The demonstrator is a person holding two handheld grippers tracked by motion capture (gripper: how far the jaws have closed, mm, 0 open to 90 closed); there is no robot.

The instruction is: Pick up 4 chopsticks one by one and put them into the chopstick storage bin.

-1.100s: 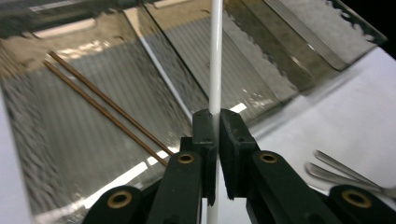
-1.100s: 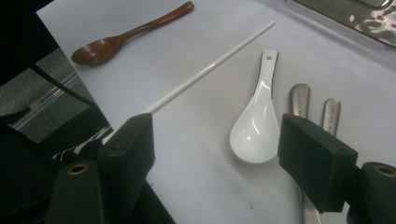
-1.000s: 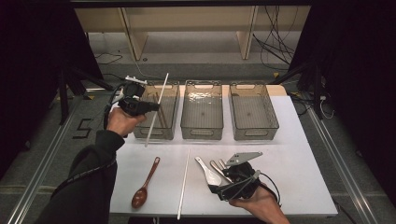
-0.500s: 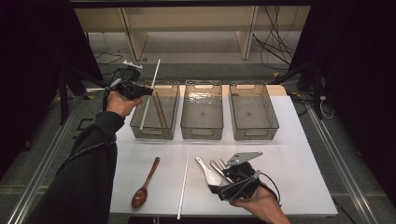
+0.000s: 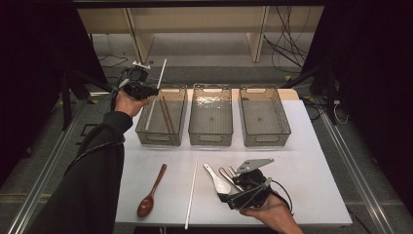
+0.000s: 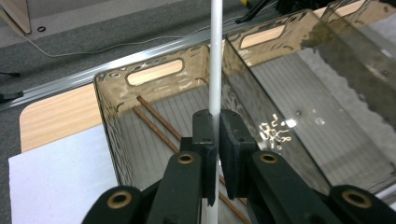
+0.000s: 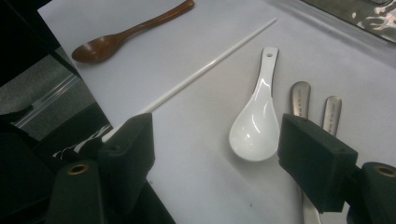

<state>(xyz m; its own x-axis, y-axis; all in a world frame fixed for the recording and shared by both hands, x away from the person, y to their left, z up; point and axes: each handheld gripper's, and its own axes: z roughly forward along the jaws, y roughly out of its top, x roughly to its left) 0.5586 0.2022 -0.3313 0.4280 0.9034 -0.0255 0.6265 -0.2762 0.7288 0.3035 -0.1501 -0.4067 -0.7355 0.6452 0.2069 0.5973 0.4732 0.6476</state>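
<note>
While the left gripper (image 6: 213, 140) has its jaws pinched tight on a white chopstick (image 6: 215, 56), the stick stands upright through the centre of the left gripper view, over the left bin (image 5: 181, 92). In the high view that is upper left of frame, the stick (image 5: 162, 69) slanting above the bin's far rim. Two brown chopsticks (image 5: 164, 114) lie in that bin already. Judgement: thin, stiff, light, smooth and probably slippery. The grip sits low on the shaft, so the long end above could swing or pivot between the pads. A hold nearer the middle would steady it.

Right gripper (image 7: 215, 154) at lower right of the high view, jaws wide apart, holding nothing, poised over a white ceramic spoon (image 7: 254, 126). That one looks glossy and breakable. Second white chopstick (image 7: 205, 70) lies on the table (image 5: 316, 161), beside the brown wooden spoon (image 7: 126, 32). Two metal handles (image 7: 315, 109) at the right of the right gripper view.
</note>
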